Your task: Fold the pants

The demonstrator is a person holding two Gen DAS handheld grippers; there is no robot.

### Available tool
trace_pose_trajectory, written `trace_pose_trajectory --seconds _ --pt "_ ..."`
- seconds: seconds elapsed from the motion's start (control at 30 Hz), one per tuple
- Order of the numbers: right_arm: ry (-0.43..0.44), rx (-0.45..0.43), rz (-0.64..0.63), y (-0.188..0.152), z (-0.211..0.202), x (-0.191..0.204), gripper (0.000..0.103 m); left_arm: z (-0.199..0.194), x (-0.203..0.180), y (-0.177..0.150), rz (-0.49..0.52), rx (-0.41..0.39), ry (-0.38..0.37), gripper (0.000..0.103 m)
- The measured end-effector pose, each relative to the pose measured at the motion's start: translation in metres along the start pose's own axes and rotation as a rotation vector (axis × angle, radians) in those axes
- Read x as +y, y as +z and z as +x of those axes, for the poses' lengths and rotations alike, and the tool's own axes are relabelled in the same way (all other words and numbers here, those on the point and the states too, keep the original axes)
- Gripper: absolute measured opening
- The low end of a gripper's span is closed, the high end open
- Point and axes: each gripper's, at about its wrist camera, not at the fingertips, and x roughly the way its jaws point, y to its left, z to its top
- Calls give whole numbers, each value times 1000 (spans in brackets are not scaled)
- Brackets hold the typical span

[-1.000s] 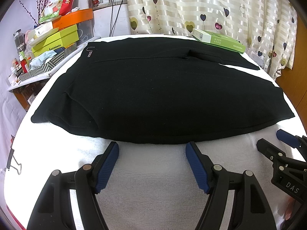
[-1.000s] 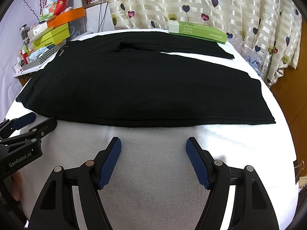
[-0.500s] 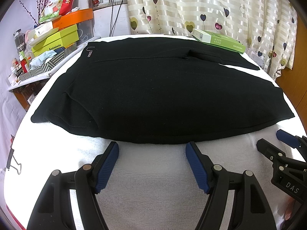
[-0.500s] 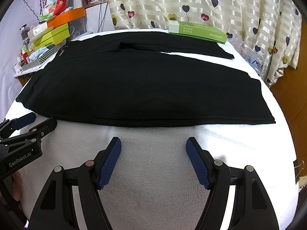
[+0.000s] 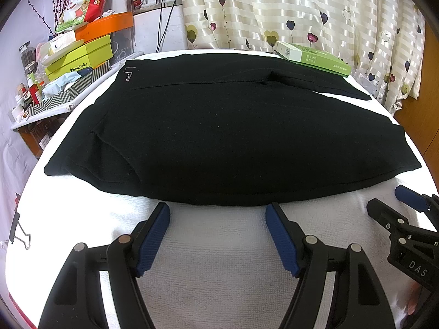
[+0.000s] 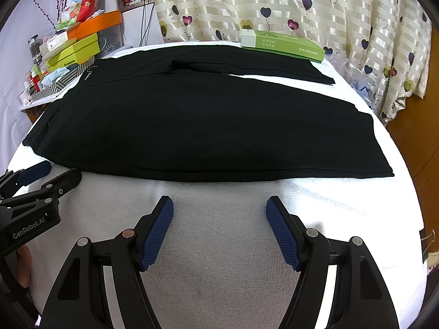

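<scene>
1. White towelling (image 5: 219,268) covers the work surface; a heart-print curtain (image 5: 301,13) hangs behind it, and stacked boxes (image 5: 82,54) crowd the shelf to my left.
2. Black pants (image 5: 219,137) lie flat across the towelling with the waistband towards my left and the legs running right. The far leg (image 6: 274,68) splays away from the near one, and its cuff lies just beside a green box (image 6: 282,45).
3. My left gripper (image 5: 216,216) hovers just short of the near hem, its blue pads spread wide with nothing between them.
4. My right gripper (image 6: 219,208) sits likewise near the hem further along the leg, jaws apart and empty.
5. Judged stage: nothing is folded yet, and the first pinch on the near edge is pending.
6. Risk: the tips could nip the towelling together with the hem, since both are soft and lie in contact, and so drag the cover along.
7. Risk: catching only the top layer would let the lower layer trail and crease the fold.
8. Risk: carrying the near leg over could nudge the green box.
9. Hard to read: black on black hides seams and layer edges. The small waistband logo (image 5: 128,76) is illegible, and the table edges are cut off by the fisheye rim.
</scene>
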Motion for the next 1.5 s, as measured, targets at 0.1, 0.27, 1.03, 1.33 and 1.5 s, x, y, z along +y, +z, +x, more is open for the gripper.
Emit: trace_pose_trajectory --seconds 0.1,0.27,1.03,1.33,1.5 --pt "0 0 0 0 0 0 71 0 0 0 0 0 0 75" --pt "0 0 0 0 0 0 71 0 0 0 0 0 0 75" --pt "144 -111 -95 37 -34 0 71 -20 17 9 32 19 -203 74" --pt "181 -185 -194 102 -32 -4 71 -47 32 55 121 -84 -223 74" --pt "231 -192 -182 142 -17 -18 71 -30 46 96 148 -106 -198 74"
